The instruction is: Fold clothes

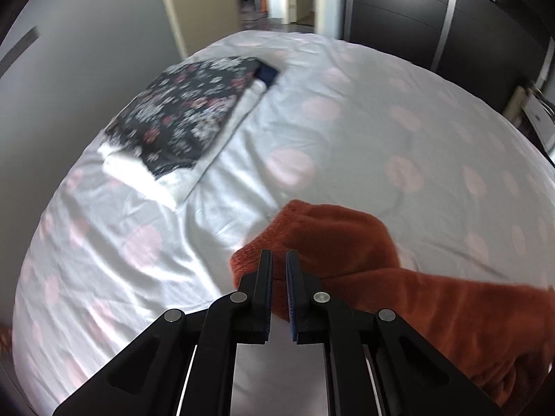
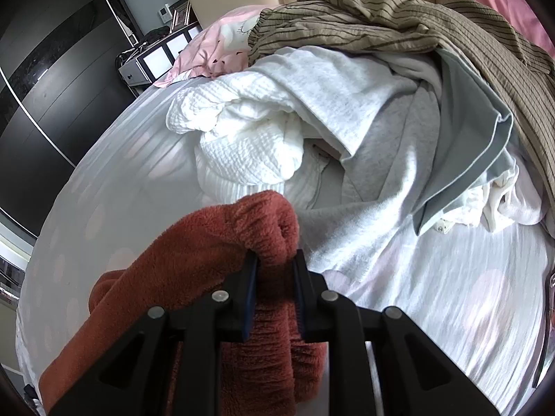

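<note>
Between the right gripper [image 2: 274, 263] jaws sits a bunched fold of the rust fleece garment [image 2: 194, 253] — clamped. From there it runs sideways toward the left gripper [image 1: 278, 260], jaws nearly together; whether they pinch its edge I cannot tell. Beyond it — the unfolded pile [image 2: 364, 114] and a folded stack [image 1: 180, 118] on the bed [image 1: 381, 131].

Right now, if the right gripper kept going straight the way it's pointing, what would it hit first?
The right gripper, shut on the rust fleece garment, would probably meet the white textured garment in the laundry pile; depth is uncertain.
</note>
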The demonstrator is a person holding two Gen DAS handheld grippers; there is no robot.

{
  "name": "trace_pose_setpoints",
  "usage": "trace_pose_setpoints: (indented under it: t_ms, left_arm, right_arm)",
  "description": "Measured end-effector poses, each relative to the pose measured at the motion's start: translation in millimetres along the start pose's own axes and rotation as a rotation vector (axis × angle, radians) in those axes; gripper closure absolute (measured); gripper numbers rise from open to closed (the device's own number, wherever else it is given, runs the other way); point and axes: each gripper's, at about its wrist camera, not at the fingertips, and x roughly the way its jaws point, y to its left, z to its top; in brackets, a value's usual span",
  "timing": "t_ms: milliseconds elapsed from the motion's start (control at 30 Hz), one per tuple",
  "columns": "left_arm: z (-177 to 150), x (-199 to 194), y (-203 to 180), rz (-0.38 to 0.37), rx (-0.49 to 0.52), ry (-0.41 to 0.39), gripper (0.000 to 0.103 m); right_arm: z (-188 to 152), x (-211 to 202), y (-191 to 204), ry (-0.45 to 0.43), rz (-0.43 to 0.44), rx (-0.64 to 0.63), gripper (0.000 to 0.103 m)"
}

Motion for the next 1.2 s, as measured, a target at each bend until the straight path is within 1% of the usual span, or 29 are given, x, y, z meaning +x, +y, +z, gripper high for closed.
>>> trace_pose_setpoints:
  t_ms: [33,67,133,233,333,467,567,633,733,800,967,1100,1200]
  left_arm:
    - [1,1,-6,-0.021,0.048,0.012,0.083]
    - [1,2,-12,-0.025,0.097,0.021,0.074]
    - [1,-3,-23,-0.008,0.204,0.021,0.068]
    - [0,-5,-38,0.031,0.369,0.033,0.067]
    - [-10,1,-53,0.015,0.559,0.065,0.067]
    - [-35,15,-73,0.031,0.816,0.113,0.066]
    - [-53,22,-79,0.061,0.951,0.119,0.063]
    - [-62,27,-79,0.069,1.015,0.125,0.063]
    - [-71,34,-73,0.074,1.071,0.130,0.063]
    - [-73,39,-67,0.076,1.085,0.139,0.063]
    - [-76,58,-53,0.055,1.099,0.164,0.063]
    - [-63,77,-39,0.052,1.060,0.173,0.063]
    - [-52,94,-28,0.044,0.987,0.208,0.063]
  right_arm:
    - [0,0,0,0.001,0.001,0.001,0.085]
    - [0,0,0,0.002,0.001,0.003,0.085]
    - [0,1,-1,0.004,0.003,0.006,0.085]
    - [0,1,-2,0.008,0.005,0.009,0.085]
    - [0,1,-2,0.007,0.004,0.007,0.085]
    - [-1,2,-1,0.009,0.001,0.007,0.085]
    - [0,4,-1,0.013,-0.001,0.007,0.085]
    - [0,5,0,0.015,-0.005,0.005,0.085]
    - [0,7,2,0.013,-0.015,-0.007,0.085]
    - [-1,7,4,0.012,-0.021,-0.015,0.085]
    - [-1,10,7,0.014,-0.036,-0.026,0.085]
    - [-3,11,11,0.012,-0.053,-0.046,0.085]
    - [-4,14,15,0.010,-0.068,-0.063,0.085]
